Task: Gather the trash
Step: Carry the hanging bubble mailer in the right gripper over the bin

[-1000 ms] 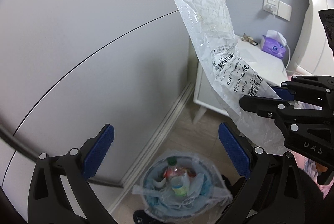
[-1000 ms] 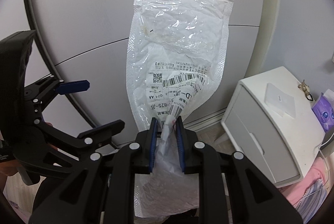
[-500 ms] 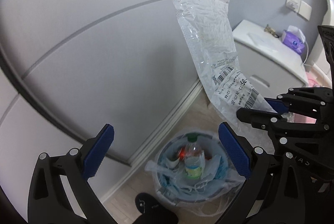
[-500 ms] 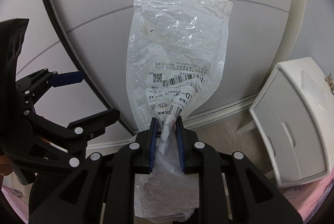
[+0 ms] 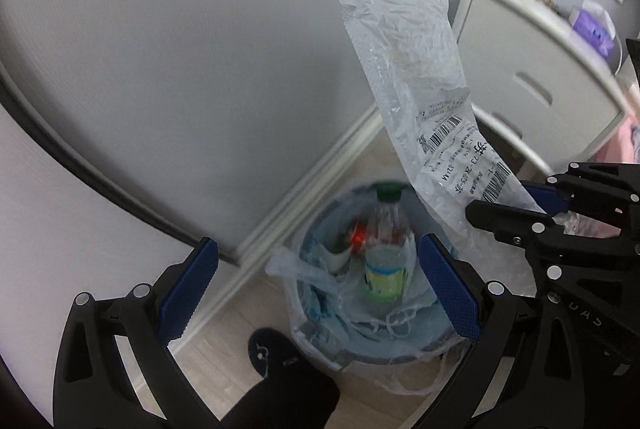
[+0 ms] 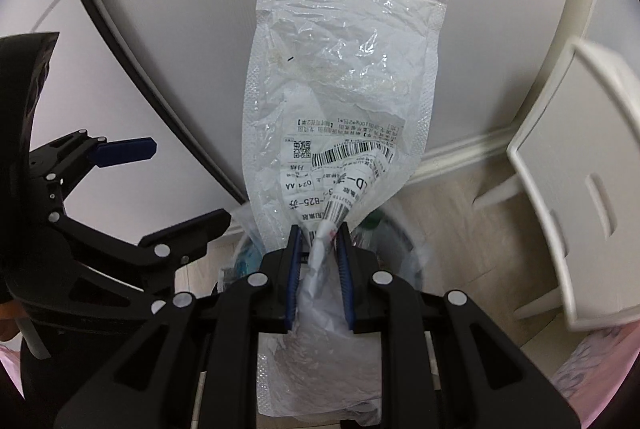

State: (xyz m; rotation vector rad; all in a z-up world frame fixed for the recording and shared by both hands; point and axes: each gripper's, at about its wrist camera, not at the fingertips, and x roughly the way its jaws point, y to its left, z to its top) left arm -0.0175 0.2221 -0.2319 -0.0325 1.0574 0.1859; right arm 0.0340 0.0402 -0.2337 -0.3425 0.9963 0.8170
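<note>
My right gripper (image 6: 320,229) has its jaws drawn narrow and clamped on the mailer (image 6: 340,77), a clear bubble-wrap bag with a barcode label. The blue pads (image 6: 294,269) pinch a twisted neck of the plastic; the longer part stands up past the fingertips and a shorter tail hangs below them. My left gripper (image 5: 316,269) has its jaws spread wide with nothing between the pads. In its view, a dark socked foot (image 5: 276,381) stands on the pale wood floor just beside the bin (image 5: 400,343). The bin sits directly below, framed between the left fingers, lined with a clear bag and holding a green-capped bottle (image 5: 386,249) and other scraps. The mailer hangs above the bin's right side. Behind the bin, a white baseboard runs along the grey wall. Further right stands a white nightstand (image 5: 536,77) with a purple tissue pack (image 5: 592,29) on top.
</note>
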